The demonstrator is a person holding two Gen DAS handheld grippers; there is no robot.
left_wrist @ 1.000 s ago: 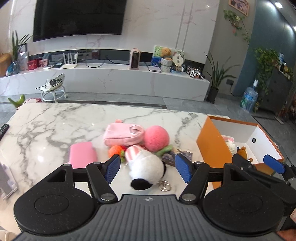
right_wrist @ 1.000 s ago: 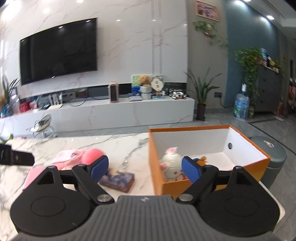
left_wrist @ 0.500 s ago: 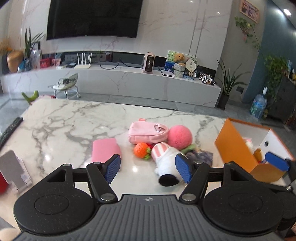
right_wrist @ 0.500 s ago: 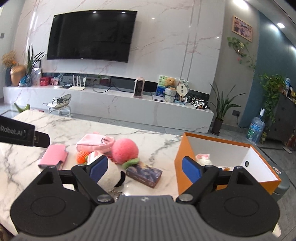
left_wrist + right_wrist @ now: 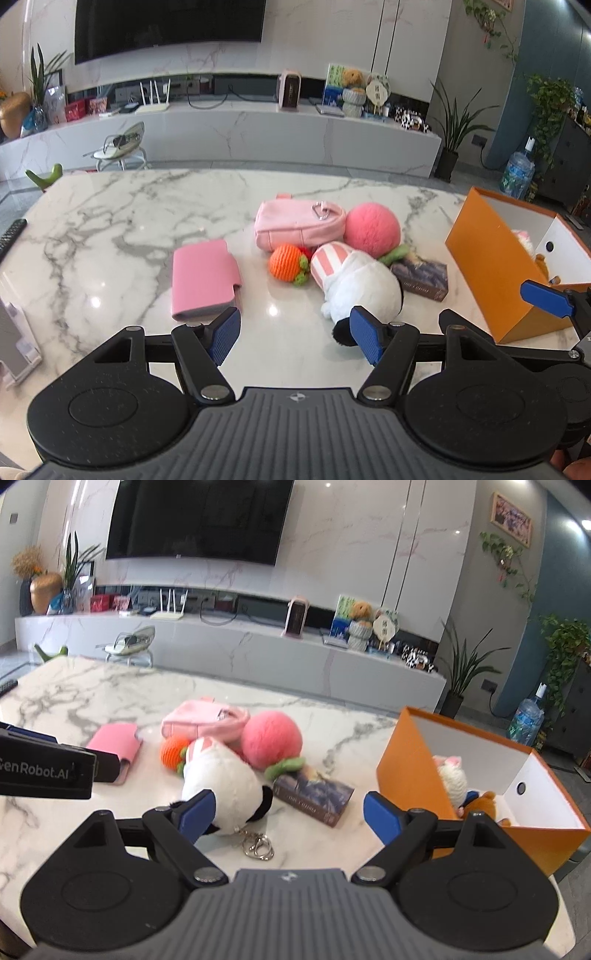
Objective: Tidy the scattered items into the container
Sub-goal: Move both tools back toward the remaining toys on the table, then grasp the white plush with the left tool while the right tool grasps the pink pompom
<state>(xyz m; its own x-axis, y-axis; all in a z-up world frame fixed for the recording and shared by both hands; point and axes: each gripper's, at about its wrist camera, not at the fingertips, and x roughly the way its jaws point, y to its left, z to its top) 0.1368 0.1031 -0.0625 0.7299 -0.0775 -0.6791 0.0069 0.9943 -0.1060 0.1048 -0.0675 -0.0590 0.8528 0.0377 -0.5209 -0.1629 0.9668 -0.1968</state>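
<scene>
**A:** Why are both tools hanging back from the pile?

**B:** My guess is they're choosing what to take. The left tool [image 5: 295, 334] has its fingers spread wide with nothing between them, and the right tool [image 5: 288, 810] is the same: apart, empty, above the table [image 5: 110, 221].

**A:** What's nearest?

**B:** The panda [image 5: 221, 786], a white plush with a pink striped cap. It lies on its side just ahead of the right tool's left finger, with its key ring [image 5: 258, 847] trailing toward the tool. From the left tool it sits ahead and right, close to the right finger.

**A:** And the rest?

**B:** They're bunched together behind it. The ball [image 5: 373, 230] touches the pouch [image 5: 299, 225], and the strawberry [image 5: 286, 264] is tucked in front of the pouch. The book [image 5: 314, 794] lies flat ahead of the right tool, between the panda and the box [image 5: 410, 775]. The wallet [image 5: 205, 278] lies apart, just ahead of the left tool's left finger.

**A:** Why is the box off to the right?

**B:** It's the container, so the right tool probably does the carrying. It stands open-topped ahead and right of that tool, and a white plush [image 5: 452, 779] and something brown are already inside.

**A:** So the task is partly done?

**B:** I'd say so, with six things left on the table. The panda looks like the easiest grab because it's soft and close. The flat book would be harder.
</scene>
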